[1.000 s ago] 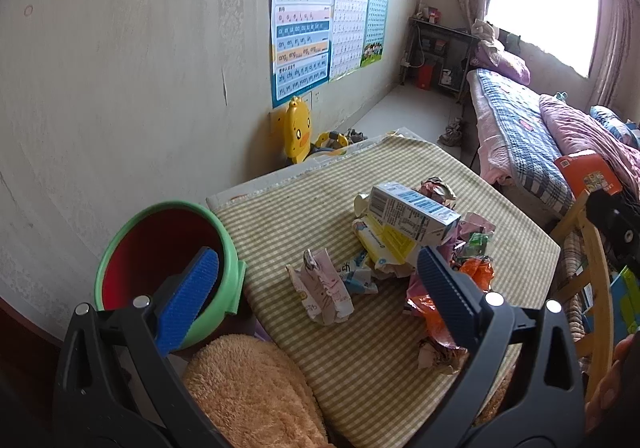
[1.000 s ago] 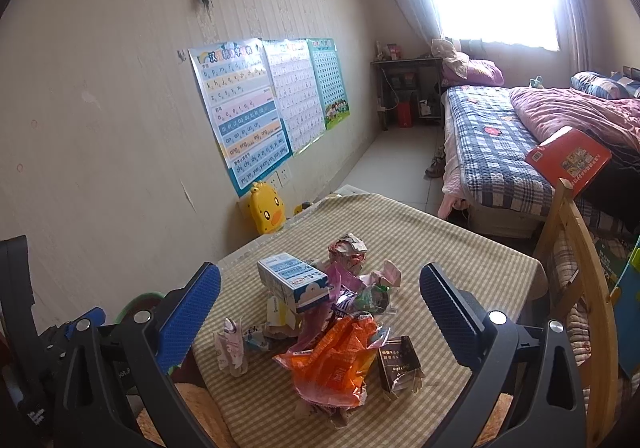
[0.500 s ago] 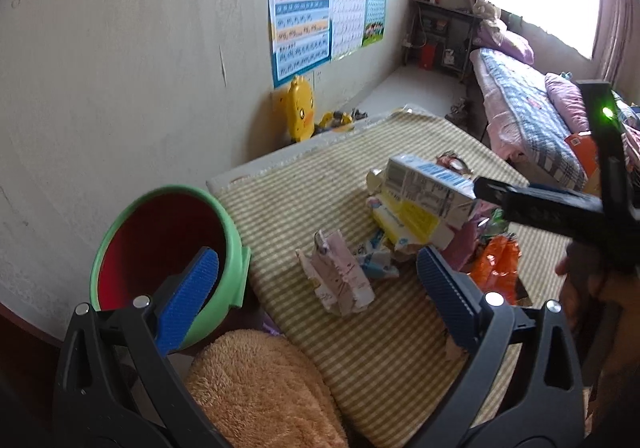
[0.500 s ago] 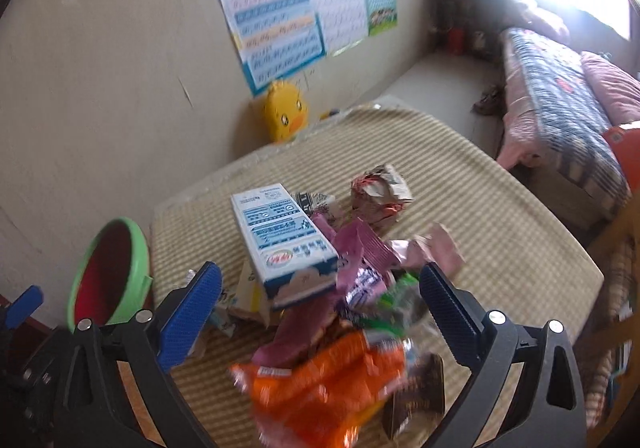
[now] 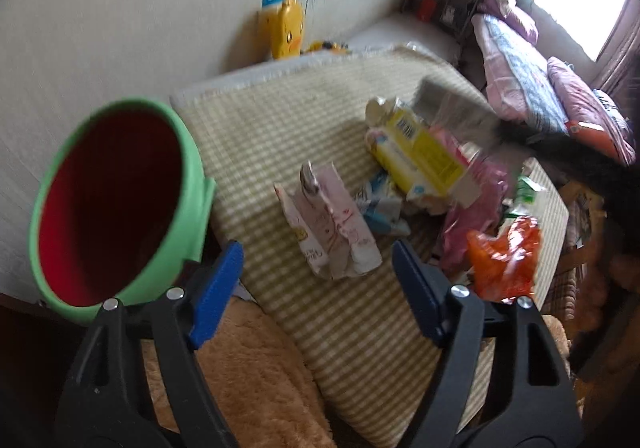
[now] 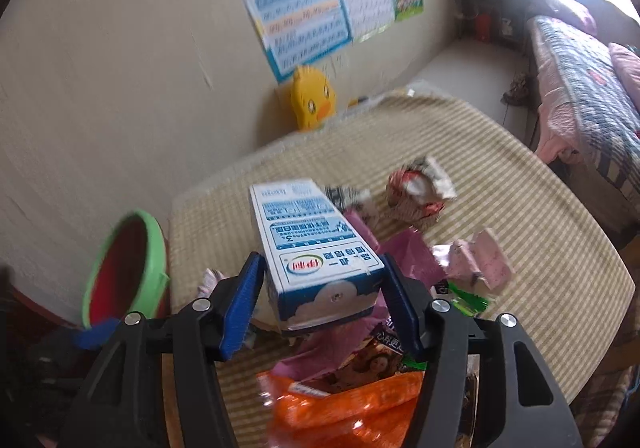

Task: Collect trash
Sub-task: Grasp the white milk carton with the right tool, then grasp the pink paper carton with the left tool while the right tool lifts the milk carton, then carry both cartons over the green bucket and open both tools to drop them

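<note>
A pile of trash lies on the checked tablecloth (image 5: pixel 304 119). My right gripper (image 6: pixel 322 290) has its blue pads on both sides of a white and blue milk carton (image 6: pixel 308 248). In the left wrist view that carton shows yellow (image 5: pixel 420 151). My left gripper (image 5: pixel 318 272) is open and empty, just in front of a crumpled pink carton (image 5: pixel 332 224). An orange wrapper (image 5: pixel 508 252), also in the right wrist view (image 6: pixel 348 408), lies near the table's front. A bin with a green rim and red inside (image 5: pixel 116 199) stands to the left of the table.
A brown plush cushion (image 5: pixel 248 380) lies under the left gripper. A crumpled red and white wrapper (image 6: pixel 420 191) and a pink carton (image 6: pixel 480 264) lie further back on the table. A yellow duck toy (image 6: pixel 312 99) stands by the wall. A bed (image 6: pixel 588 79) is at the right.
My right gripper has dropped to the pile and closed around the milk carton. My left gripper has moved closer to the crumpled pink carton and narrowed somewhat.
</note>
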Demonstrator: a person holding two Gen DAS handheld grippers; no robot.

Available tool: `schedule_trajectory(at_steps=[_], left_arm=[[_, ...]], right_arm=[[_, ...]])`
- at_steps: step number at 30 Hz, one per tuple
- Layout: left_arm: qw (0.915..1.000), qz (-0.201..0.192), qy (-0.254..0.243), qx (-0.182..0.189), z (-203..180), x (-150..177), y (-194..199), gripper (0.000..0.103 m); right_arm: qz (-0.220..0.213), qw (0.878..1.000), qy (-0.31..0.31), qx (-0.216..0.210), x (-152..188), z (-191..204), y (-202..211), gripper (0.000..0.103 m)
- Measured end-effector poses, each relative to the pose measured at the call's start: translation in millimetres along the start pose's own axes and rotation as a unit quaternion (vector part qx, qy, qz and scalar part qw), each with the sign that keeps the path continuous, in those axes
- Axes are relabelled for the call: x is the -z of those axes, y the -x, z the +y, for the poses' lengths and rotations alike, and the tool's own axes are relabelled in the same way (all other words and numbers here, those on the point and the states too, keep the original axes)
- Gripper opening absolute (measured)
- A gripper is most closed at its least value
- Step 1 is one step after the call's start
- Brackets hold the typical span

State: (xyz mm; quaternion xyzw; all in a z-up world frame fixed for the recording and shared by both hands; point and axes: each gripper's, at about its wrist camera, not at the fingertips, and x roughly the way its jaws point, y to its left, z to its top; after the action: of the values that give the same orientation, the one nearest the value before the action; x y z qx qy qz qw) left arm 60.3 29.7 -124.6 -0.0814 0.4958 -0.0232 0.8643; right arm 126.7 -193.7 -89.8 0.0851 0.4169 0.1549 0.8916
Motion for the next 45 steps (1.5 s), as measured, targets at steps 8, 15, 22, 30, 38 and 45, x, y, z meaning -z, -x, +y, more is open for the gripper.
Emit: schedule_trajectory(at_steps=[8,15,22,30,38,45], left_arm=[[0.9967,0.068,0.043,0.012,3.3,3.2,-53.9,0.075],[0.9950,0.090,0.041,0.013,-4.1,1.8,-72.3,0.049],[0.9953,0.074,0.049,0.039,2.4,5.7,-55.5,0.021],[0.9964,-0.013,0.067,0.050,30.7,-0.9,17.2,0.019],[0.9881,-0.100,0.107,-0.046,101.6,-12.8,70.5,0.019],[0.9843,-0.069,0.155,-0.049,156.6,1.6,65.1,0.019]], right_arm=[[-0.041,0.999,-0.022,0.007,20.6,3.8,43.6,0.054],[-0.041,0.998,-0.055,0.003,28.4,-4.8,49.3,0.054],[-0.056,0.997,-0.043,0.006,28.9,5.6,57.8,0.053],[-0.079,0.997,-0.011,-0.003,12.9,40.2,69.0,0.053],[-0.068,0.996,0.030,-0.055,-1.2,106.3,52.8,0.053],[-0.013,0.992,0.069,-0.101,7.3,179.7,10.4,0.053]])
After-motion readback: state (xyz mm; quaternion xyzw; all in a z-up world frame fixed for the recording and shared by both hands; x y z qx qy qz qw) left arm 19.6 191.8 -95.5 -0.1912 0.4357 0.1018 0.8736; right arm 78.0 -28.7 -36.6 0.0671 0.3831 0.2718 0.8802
